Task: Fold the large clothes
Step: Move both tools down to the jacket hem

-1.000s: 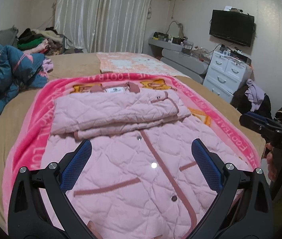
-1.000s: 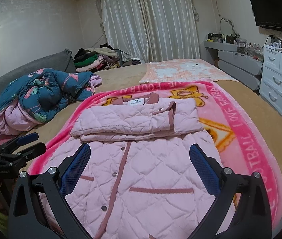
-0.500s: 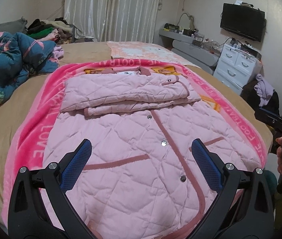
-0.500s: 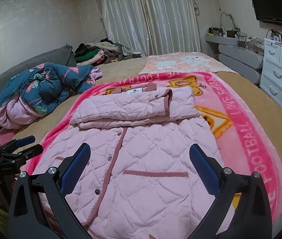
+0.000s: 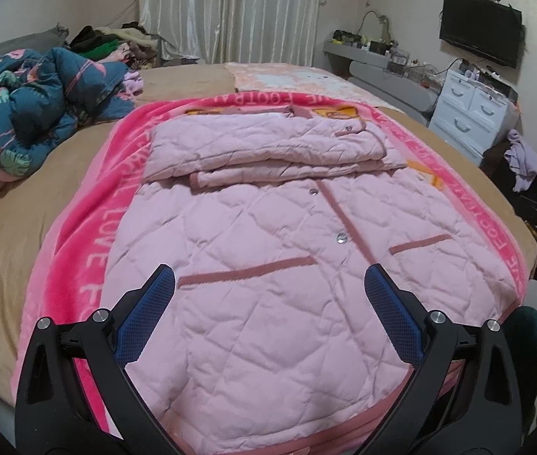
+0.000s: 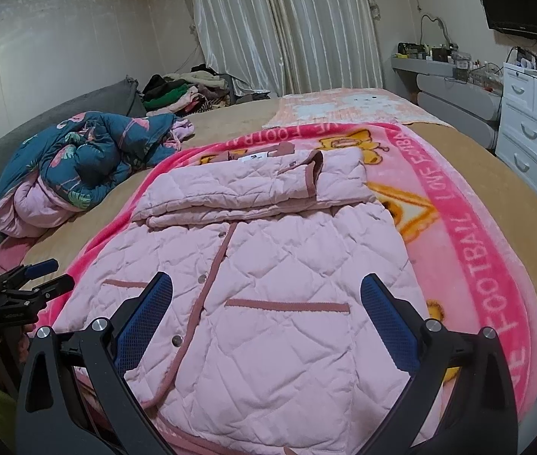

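On the bed: a pink quilted jacket with dusty-rose trim (image 5: 287,265) lay buttoned and flat on a bright pink lettered fleece blanket (image 5: 90,258), sleeves already folded across the chest into a band near the collar.
Far left: a crumpled teal flamingo-print duvet (image 5: 37,110) sat well apart from the jacket.
Left gripper (image 5: 268,311): blue-padded fingers spread wide, holding nothing, above the lower front.
Right gripper (image 6: 266,313): likewise spread and empty over the hem.
Just changed: both grippers had drawn back toward the hem over the last second, so more of the jacket showed.
Meaning: I judged the sleeve fold done, with the hem-to-collar fold next.
Hidden: the hem's near edge was cut off behind the gripper bodies; the collar label was too small to read.
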A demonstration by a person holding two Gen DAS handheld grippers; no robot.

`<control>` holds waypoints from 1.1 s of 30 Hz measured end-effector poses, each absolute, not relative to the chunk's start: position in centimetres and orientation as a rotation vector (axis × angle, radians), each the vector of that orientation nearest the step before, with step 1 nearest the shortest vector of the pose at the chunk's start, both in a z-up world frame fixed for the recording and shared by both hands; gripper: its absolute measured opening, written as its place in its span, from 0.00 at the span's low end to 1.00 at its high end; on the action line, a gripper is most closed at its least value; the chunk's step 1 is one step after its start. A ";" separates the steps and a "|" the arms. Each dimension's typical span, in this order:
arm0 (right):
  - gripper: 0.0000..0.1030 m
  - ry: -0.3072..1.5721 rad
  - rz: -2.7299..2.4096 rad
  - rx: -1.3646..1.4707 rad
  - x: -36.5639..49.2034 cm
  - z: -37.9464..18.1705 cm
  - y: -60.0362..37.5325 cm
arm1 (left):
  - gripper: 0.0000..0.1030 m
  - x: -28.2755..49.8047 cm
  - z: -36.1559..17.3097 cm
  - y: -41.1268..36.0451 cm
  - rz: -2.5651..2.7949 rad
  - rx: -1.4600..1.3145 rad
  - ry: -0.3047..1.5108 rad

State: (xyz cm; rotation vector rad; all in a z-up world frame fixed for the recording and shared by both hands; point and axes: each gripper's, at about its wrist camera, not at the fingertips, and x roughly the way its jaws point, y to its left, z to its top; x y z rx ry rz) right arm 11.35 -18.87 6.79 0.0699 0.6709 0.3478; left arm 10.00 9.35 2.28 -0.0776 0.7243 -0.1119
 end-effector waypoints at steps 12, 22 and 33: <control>0.96 0.689 0.330 0.078 10.9 5.9 -20.2 | 0.91 8.9 0.5 11.4 -0.045 -0.079 0.774; 0.96 0.752 0.296 0.075 11.0 4.0 -21.9 | 0.91 8.5 -1.6 14.0 0.035 -0.092 0.835; 0.96 0.806 0.267 0.073 11.3 2.5 -23.3 | 0.91 7.3 -4.7 17.3 0.087 -0.162 0.931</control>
